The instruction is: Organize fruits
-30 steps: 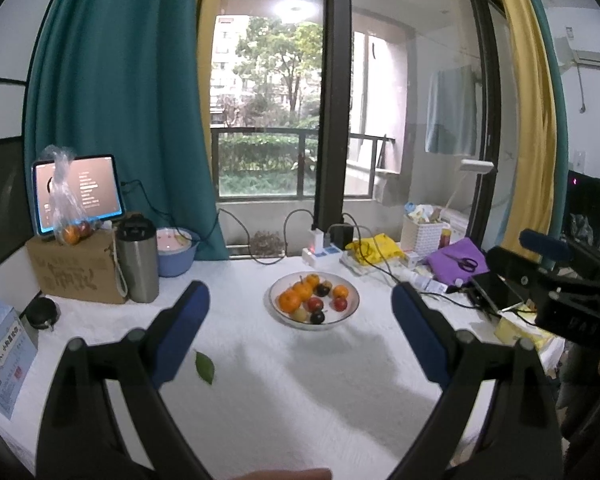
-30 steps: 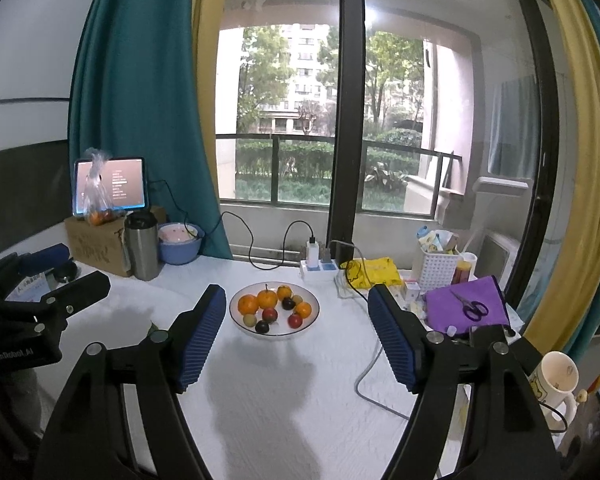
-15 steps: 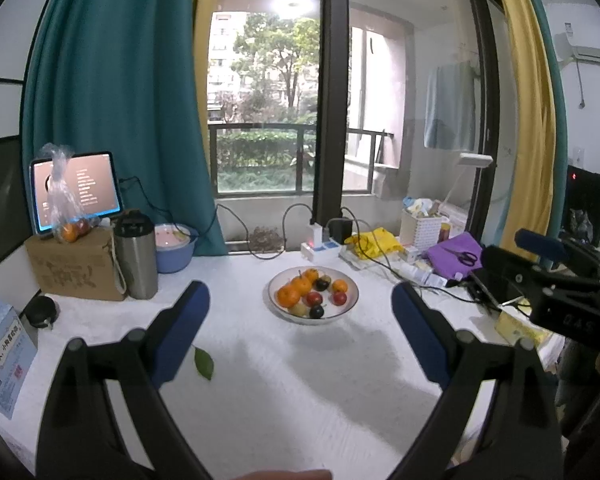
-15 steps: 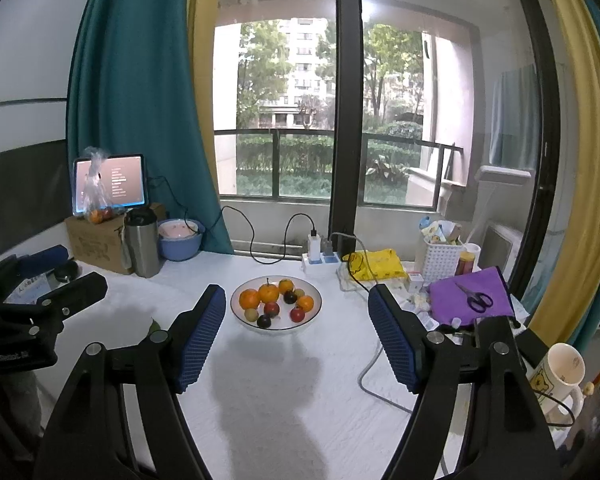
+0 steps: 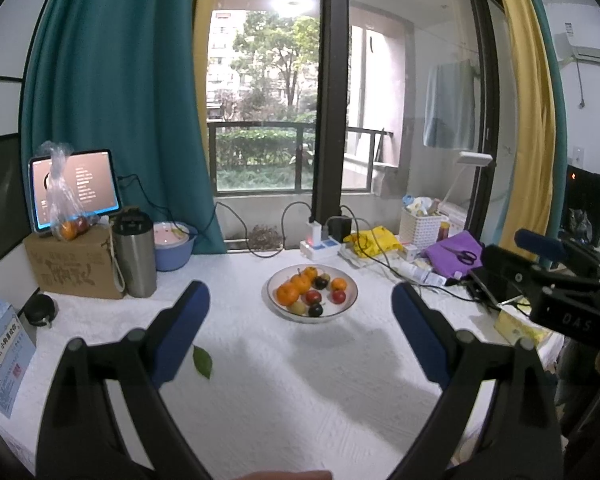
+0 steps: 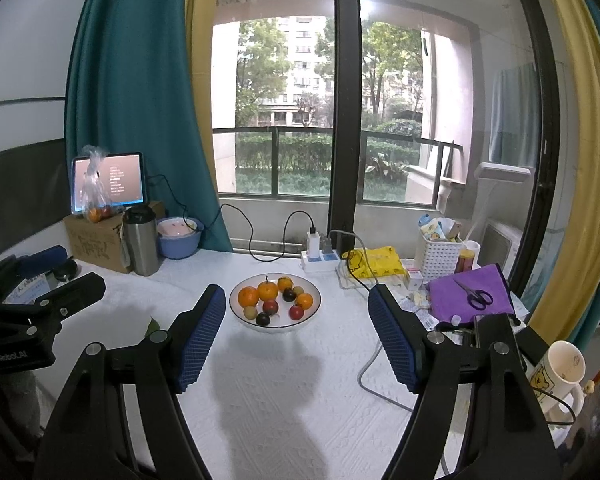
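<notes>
A white bowl sits mid-table on the white cloth, holding several fruits: oranges, red ones and dark plums. My left gripper is open and empty, held above the table short of the bowl. My right gripper is open and empty, also short of the bowl. A clear bag with fruit stands on a cardboard box at the far left.
A steel flask, a blue bowl, a tablet, a power strip with cables, a white basket, a purple cloth with scissors, a mug. A green leaf lies on the cloth.
Both grippers have tilted or dropped slightly, so the bowl sits a little lower in both views. Both stay open and empty.
</notes>
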The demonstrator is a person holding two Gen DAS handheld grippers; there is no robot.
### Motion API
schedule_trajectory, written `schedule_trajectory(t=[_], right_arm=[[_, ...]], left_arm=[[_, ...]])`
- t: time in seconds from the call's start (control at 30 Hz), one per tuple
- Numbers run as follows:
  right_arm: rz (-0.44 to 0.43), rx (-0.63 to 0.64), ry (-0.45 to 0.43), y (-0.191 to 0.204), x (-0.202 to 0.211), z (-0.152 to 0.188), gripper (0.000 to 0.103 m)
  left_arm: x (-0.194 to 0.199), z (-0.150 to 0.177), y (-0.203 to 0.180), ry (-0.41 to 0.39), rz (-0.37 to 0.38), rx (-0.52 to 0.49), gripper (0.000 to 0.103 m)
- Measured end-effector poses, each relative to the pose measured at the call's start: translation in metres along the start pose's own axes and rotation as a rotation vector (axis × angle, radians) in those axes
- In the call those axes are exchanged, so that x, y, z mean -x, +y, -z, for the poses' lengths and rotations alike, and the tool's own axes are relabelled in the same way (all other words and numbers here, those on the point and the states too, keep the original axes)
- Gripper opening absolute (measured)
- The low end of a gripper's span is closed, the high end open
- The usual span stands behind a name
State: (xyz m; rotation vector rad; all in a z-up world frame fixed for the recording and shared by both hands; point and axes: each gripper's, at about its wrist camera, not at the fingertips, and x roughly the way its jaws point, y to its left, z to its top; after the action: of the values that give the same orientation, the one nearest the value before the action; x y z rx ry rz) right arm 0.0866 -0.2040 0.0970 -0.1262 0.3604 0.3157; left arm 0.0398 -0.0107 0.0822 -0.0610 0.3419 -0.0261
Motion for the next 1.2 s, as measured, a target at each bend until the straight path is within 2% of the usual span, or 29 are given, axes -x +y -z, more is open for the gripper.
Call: schedule_trajectory(t=[1.2], right_arm=[[0.017,-0.022,0.019,-0.011,-0.008,0.004,0.077]], left_arm=[[-0.005,-0.001,-0.005,0.002,0.016,-0.012,0.093]])
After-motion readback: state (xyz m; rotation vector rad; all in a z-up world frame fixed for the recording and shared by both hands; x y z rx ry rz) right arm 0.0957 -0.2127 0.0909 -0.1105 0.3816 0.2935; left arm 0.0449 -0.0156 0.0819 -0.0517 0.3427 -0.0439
